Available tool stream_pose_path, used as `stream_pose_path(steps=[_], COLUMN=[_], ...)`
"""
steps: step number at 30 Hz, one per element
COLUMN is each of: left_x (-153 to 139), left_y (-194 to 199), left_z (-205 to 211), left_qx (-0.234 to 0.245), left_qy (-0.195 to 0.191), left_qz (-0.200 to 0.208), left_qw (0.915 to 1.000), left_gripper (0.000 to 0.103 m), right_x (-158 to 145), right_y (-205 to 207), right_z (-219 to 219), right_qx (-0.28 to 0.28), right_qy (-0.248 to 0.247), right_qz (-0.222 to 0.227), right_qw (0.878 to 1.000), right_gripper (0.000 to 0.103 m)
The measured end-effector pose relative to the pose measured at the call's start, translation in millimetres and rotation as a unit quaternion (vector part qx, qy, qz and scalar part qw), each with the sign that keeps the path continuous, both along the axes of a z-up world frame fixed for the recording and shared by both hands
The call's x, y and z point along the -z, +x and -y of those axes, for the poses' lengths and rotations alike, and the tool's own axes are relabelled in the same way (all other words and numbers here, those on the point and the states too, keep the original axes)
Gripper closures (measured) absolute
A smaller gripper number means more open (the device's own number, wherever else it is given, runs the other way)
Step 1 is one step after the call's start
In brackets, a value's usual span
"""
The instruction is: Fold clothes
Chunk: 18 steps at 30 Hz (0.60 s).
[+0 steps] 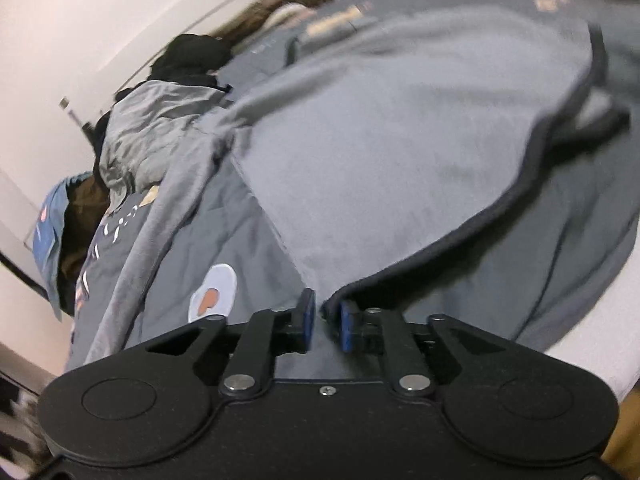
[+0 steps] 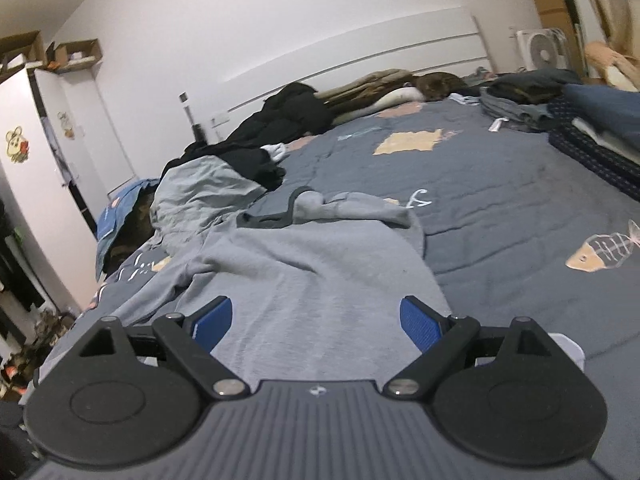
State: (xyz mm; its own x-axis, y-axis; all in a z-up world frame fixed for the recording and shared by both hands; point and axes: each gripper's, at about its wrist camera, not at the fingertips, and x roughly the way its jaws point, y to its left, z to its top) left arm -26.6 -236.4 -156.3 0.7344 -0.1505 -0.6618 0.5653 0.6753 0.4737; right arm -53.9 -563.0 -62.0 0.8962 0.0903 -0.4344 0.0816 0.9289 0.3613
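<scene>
The grey sweatshirt (image 2: 312, 264) lies spread on the bed (image 2: 500, 200), its dark-trimmed hem seemingly pinched by the nearly closed left gripper (image 1: 325, 326) for folding, though blur hides contact, while the right gripper (image 2: 316, 322) hovers wide apart above it.

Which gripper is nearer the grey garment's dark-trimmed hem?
Left. The left gripper sits right at the dark-trimmed hem of the grey garment, jaws nearly closed around its corner. The right gripper hovers wide open over plain grey fabric, off the trim.
</scene>
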Motion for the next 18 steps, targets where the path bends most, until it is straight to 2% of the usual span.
stream_pose_path(steps=[2, 3, 4, 6, 11, 16, 18], left_x=[5, 6, 1, -13, -45, -72, -76], left_y=[0, 1, 3, 7, 15, 17, 20], left_z=[4, 5, 1, -11, -44, -75, -83], left_qx=[0.004, 0.005, 0.001, -0.015, -0.062, -0.120, -0.139], left_qy=[0.013, 0.013, -0.007, -0.045, -0.097, -0.144, -0.155], left_qz=[-0.001, -0.003, -0.009, -0.010, 0.012, 0.047, 0.046], left_qw=[0.9999, 0.9999, 0.9999, 0.9988, 0.9933, 0.9811, 0.9771], left_gripper=[0.084, 0.089, 0.096, 0.099, 0.100, 0.100, 0.100], right_x=[0, 0, 1, 1, 1, 4, 7], right_y=[-7, -10, -13, -18, -26, -32, -32], right_z=[-1, -2, -3, -5, -12, -21, -24], right_qx=[0.005, 0.006, 0.007, 0.009, 0.010, 0.009, 0.006], right_qy=[-0.004, -0.008, -0.012, -0.019, -0.038, -0.082, -0.099], right_qz=[0.004, 0.004, 0.004, 0.005, -0.001, -0.022, -0.033], right_qw=[1.000, 1.000, 1.000, 1.000, 0.999, 0.996, 0.995], right_gripper=[0.012, 0.012, 0.012, 0.012, 0.012, 0.012, 0.012])
